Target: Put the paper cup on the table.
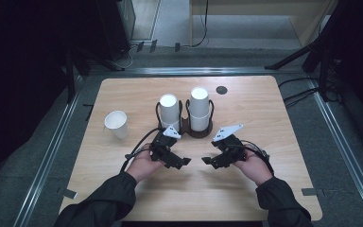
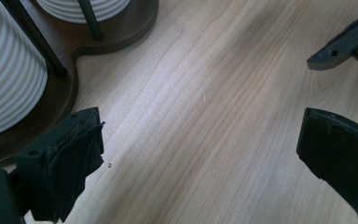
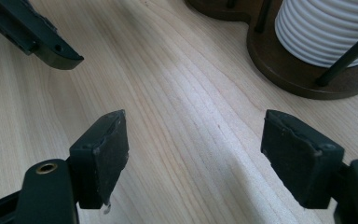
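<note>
Grippers face each other low over the wooden table, just in front of the dark cup holder. Left gripper has its jaws spread wide with nothing between them, and so does the right gripper; their tips are near each other but apart. Two ribbed white cups stand in the holder's two rings. A third white cup lies tilted on the table, well to the left
</note>
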### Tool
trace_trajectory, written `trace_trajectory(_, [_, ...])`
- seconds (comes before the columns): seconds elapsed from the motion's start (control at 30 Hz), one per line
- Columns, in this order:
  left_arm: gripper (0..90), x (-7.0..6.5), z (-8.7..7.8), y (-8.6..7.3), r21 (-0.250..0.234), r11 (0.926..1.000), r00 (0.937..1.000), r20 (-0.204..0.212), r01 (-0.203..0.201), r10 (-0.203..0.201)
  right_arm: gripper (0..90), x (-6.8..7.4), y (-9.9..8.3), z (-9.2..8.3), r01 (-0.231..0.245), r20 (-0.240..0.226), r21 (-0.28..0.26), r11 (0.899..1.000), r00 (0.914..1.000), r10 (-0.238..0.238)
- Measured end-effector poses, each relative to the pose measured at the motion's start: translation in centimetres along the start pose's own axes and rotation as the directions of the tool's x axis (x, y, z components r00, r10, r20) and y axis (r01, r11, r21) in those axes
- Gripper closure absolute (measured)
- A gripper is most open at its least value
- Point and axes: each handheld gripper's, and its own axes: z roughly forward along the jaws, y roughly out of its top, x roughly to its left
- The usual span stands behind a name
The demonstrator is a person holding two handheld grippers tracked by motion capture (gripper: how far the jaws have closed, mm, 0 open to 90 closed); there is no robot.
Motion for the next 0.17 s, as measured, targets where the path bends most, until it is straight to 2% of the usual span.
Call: trace_trajectory(0.17, [0.9, -0.03, 0.27, -0.22, 0.005, 0.9999, 0.9995, -0.029, -0.014, 0.014, 23.2, -0.01, 0.01, 0.05, 0.002, -0.001, 0.006, 1.0, 1.0, -0.002])
